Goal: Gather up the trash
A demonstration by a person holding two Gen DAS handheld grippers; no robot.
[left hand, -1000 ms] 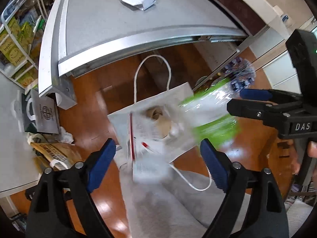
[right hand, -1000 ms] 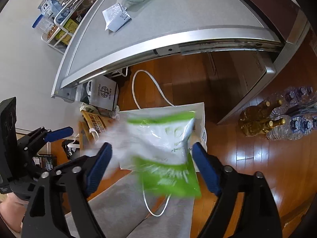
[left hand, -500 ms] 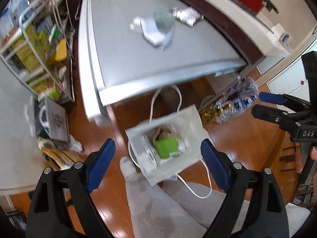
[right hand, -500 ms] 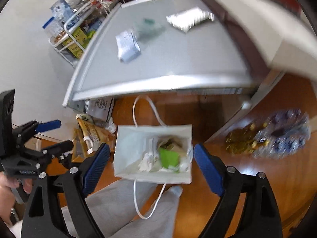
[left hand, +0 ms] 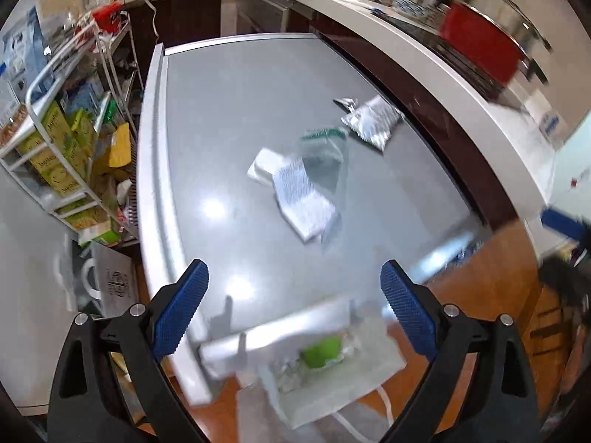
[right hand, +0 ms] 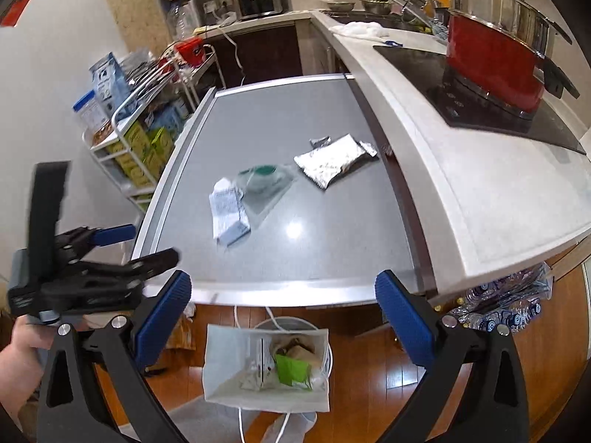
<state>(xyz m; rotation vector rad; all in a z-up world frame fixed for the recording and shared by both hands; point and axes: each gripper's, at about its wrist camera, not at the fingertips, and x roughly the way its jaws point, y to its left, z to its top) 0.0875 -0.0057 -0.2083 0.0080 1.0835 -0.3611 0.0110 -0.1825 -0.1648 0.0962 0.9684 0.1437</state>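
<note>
1. Far left: wire rack (right hand: 122, 147) stacked with green and yellow boxes, beside the grey table (right hand: 295, 258).
2. Left gripper (left hand: 291, 308): fingers spread wide, nothing between them, held over the near table edge. It also shows in the right wrist view (right hand: 92, 265) at the left side, fingers apart and empty.
3. Table middle, three pieces of trash: a folded white printed paper (right hand: 228, 217), a clear plastic wrapper with a green patch (right hand: 264, 184) overlapping the paper's right edge, and a silver foil pouch (right hand: 334, 160) near the right edge, just apart from the wrapper.
4. White paper bag (right hand: 266, 365) on the wood floor below the near table edge, mouth up. Inside: a green wrapper (right hand: 291, 369), white paper and brown scraps. Left view of the bag is blurred.
5. Right gripper (right hand: 282, 317): fingers wide apart, empty, above the bag.
6. Right: white counter with a red pot (right hand: 495, 70) on a black cooktop; bottles (right hand: 506, 306) on the floor under the counter.
</note>
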